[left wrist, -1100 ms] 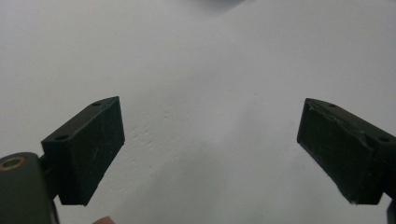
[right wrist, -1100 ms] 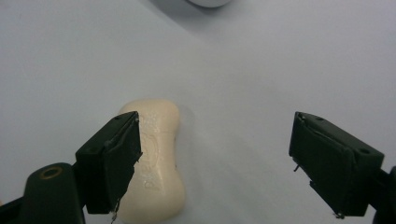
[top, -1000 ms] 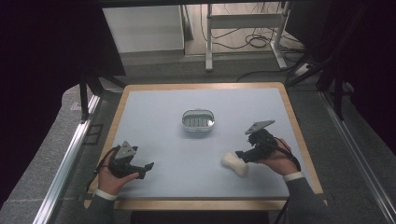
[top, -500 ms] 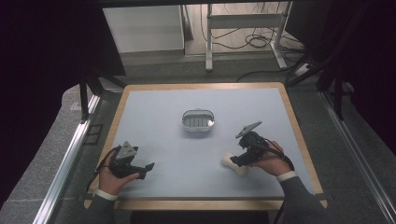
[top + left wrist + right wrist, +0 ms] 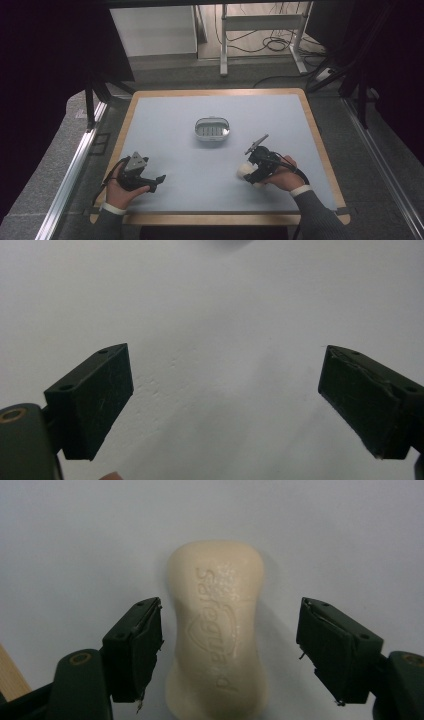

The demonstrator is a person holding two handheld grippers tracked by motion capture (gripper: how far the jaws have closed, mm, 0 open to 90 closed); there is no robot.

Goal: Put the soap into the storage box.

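Right gripper (image 5: 230, 650): fingers (image 5: 135, 647) part-open, straddling the cream-coloured waisted bar of soap (image 5: 217, 625). Jaws have just been closing, soap between them. Left pad looks just beside the soap's flank, right pad clearly apart from it with a gap of counter showing. No squeeze visible yet.

Soap lies flat on the pale blue-grey counter (image 5: 75, 540), embossed lettering face up, long axis running along the jaws. In the high view the soap (image 5: 245, 171) sits at the near right of the counter, right gripper (image 5: 254, 175) over it, hand behind.

Left gripper (image 5: 225, 405): fingers (image 5: 92, 397) wide apart, nothing between them, bare counter underneath. In the high view it rests in the person's hand at the near left (image 5: 150, 181), well apart from the soap.

Small oval white soap dish with a ribbed grey insert (image 5: 212, 129) stands mid-counter, well apart from both grippers. Counter has a light wood rim (image 5: 320, 145).
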